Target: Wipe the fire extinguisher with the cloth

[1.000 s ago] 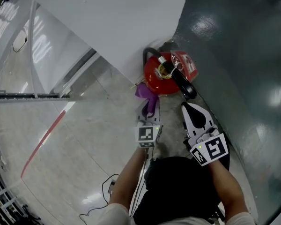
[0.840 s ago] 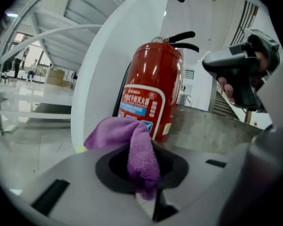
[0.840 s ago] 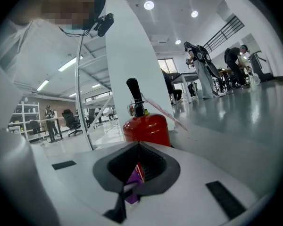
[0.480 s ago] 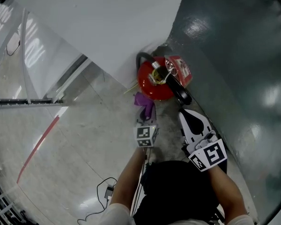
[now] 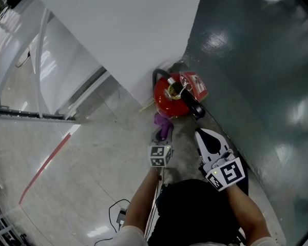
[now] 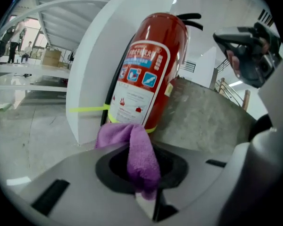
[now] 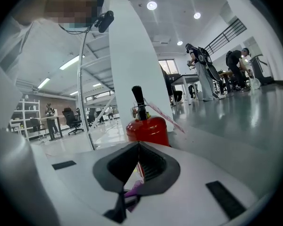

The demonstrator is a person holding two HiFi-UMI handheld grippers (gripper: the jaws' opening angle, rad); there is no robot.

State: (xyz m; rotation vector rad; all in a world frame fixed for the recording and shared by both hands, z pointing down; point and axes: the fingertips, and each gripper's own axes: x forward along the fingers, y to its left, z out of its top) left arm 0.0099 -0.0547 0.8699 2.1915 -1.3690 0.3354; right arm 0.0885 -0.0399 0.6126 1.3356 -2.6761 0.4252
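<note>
Where the fire extinguisher (image 5: 167, 99) stands: upright on the floor (image 5: 92, 152), its back against the foot of a white pillar (image 5: 128, 29).
Extinguisher's look: red cylinder, a black lever (image 5: 194, 102) on top, a printed label (image 6: 139, 84) on its side.
Yellow band (image 6: 87, 109): runs round the extinguisher's lower part and across the pillar behind it.
Cloth (image 6: 142, 157): purple and bunched. Its free end lies at the extinguisher's lower part, just under the label. Whether it presses on the cylinder I cannot tell.
Left tongs (image 5: 162, 136): pinching the cloth, just in front of the extinguisher, aimed at it and tilted downward.
Right tongs (image 5: 201, 134): pressed together with nothing between them, just beside the extinguisher on the person's right and apart from it, under the free end of the lever.
Person's forearms: both reach toward the extinguisher from the lower edge of the head view.
Other people: standing well beyond the extinguisher in the right gripper view, near tables.
</note>
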